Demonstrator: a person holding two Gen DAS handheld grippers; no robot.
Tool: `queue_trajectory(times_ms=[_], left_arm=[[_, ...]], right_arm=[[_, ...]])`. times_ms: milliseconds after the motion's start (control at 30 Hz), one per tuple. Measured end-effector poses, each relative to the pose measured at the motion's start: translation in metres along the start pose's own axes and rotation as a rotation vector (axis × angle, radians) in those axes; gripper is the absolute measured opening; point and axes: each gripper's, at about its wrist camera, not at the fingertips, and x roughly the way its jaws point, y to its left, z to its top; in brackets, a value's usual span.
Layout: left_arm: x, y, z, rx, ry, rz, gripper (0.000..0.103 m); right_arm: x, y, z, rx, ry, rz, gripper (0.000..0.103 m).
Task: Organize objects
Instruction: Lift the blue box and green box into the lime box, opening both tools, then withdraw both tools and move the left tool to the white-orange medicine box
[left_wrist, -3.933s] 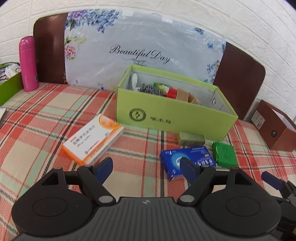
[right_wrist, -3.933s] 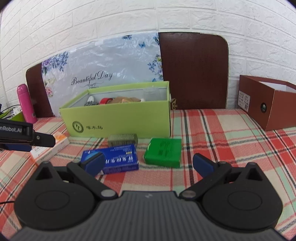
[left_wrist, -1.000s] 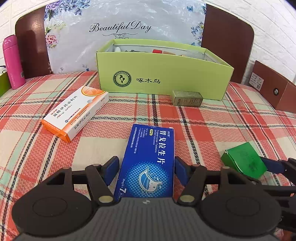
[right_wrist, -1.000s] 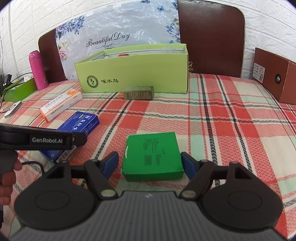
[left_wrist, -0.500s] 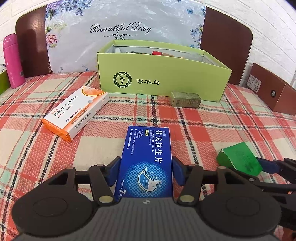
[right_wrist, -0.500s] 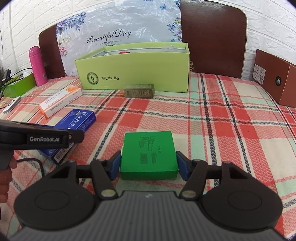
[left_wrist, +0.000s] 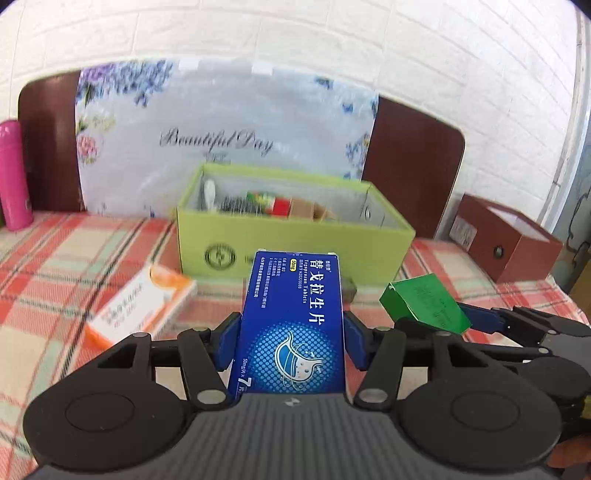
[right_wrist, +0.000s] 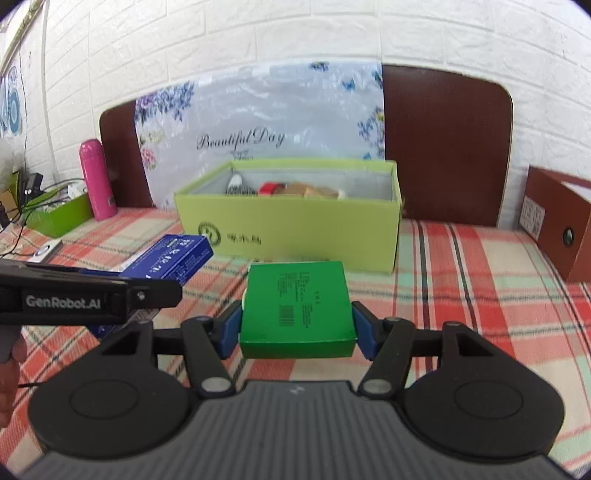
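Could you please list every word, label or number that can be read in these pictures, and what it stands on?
"Beautiful Day": floral board behind the light green box.
"GenRobot.AI": left gripper.
"7": blue medicine box; its Chinese title is legible, its smaller print blurred.
Green box, orange-and-white box: print too small or blurred.

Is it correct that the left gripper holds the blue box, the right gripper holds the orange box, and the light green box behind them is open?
Not quite. The right gripper holds the green box, as the right wrist view shows; the orange box lies on the tablecloth. The rest is correct.
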Motion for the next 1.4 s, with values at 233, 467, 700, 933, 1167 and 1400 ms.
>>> queue_trajectory(times_ms=[233,467,700,933,1167,1400], left_arm=[[0.006,0.005,0.047,0.031,-0.099,0.010,0.060],[0.041,0.012,0.086,0.045,-0.144,0.064,0.060],[0.095,0.023,0.116,0.038,-0.135,0.090,0.060],[0.140,0.042,0.098,0.063,-0.072,0.104,0.075],[0.129,0.039,0.087,0.054,-0.077,0.116,0.079],[0.104,0.027,0.083,0.070,-0.014,0.159,0.081]], right_arm=[[0.008,-0.011,0.041,-0.018,-0.105,-0.036,0.061],[0.041,-0.025,0.078,-0.025,-0.167,-0.081,0.061],[0.099,-0.044,0.099,0.025,-0.163,-0.113,0.061],[0.145,-0.057,0.083,0.072,-0.114,-0.091,0.090],[0.133,-0.051,0.061,0.011,-0.175,-0.133,0.103],[0.109,-0.051,0.056,0.080,-0.148,-0.118,0.103]])
